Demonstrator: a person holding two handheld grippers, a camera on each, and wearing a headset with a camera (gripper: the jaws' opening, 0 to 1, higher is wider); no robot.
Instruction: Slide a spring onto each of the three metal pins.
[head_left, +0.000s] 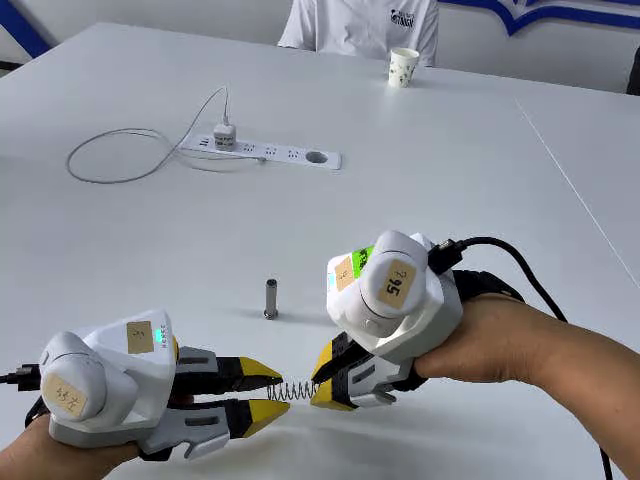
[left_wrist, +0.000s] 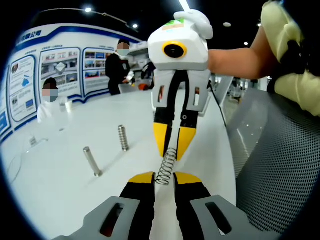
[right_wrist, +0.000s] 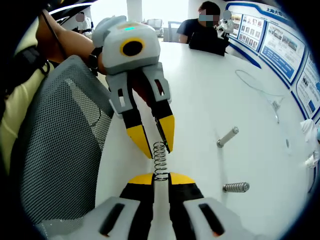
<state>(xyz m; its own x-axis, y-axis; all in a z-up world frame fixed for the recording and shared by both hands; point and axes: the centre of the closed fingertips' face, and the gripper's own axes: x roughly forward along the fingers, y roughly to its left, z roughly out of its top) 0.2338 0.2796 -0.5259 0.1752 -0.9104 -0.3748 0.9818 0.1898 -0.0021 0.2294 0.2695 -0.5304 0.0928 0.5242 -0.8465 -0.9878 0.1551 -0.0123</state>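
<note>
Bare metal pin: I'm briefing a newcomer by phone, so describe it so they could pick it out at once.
On the white table, look just beyond the spring between the left gripper and right gripper. The bare metal pin stands upright there; unlike the neighbouring pin, it is smooth, with no coil around it.

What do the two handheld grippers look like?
Left gripper and right gripper: rounded white housings, black-and-grey jaws with yellow tips, tan handwritten number stickers, a black cable at each rear. The right carries a green patch. The person wears pale yellow clothing.
</note>
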